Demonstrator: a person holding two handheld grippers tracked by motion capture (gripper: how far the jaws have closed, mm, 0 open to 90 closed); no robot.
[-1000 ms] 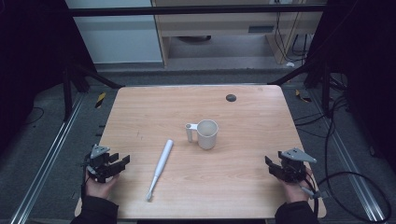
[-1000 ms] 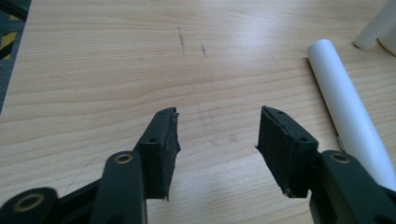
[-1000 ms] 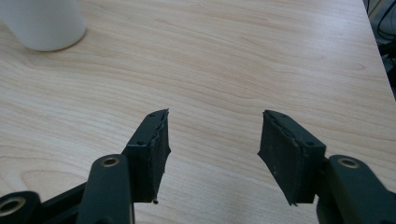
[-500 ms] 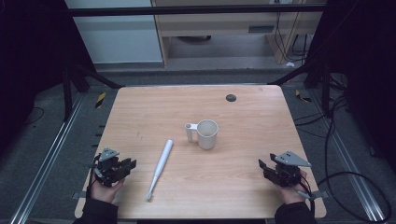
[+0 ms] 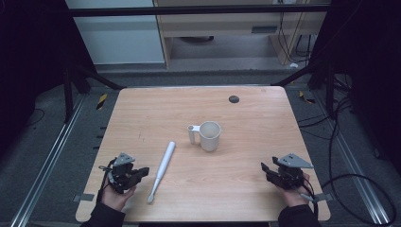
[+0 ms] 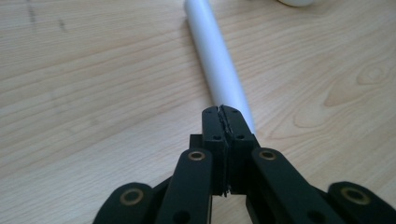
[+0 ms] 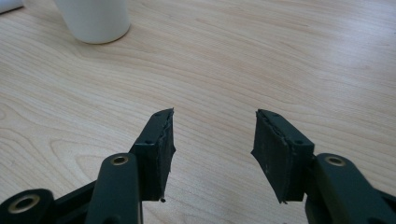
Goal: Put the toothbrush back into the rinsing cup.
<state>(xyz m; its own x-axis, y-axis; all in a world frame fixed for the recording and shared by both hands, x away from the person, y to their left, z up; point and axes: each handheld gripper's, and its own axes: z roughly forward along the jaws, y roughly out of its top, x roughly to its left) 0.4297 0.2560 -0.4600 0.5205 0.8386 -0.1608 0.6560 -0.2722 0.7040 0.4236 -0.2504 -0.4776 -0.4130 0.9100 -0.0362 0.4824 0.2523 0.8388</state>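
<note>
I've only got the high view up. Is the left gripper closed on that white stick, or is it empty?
Observer: Empty. In the left gripper view the left gripper has just been closing; its pads meet with nothing between them. The white stick lies on the table just past the tips.
Operator: And the right one?
Observer: In the right gripper view the right gripper is open over bare table, with nothing between its jaws. The white mug stands farther off, up to its left.
</note>
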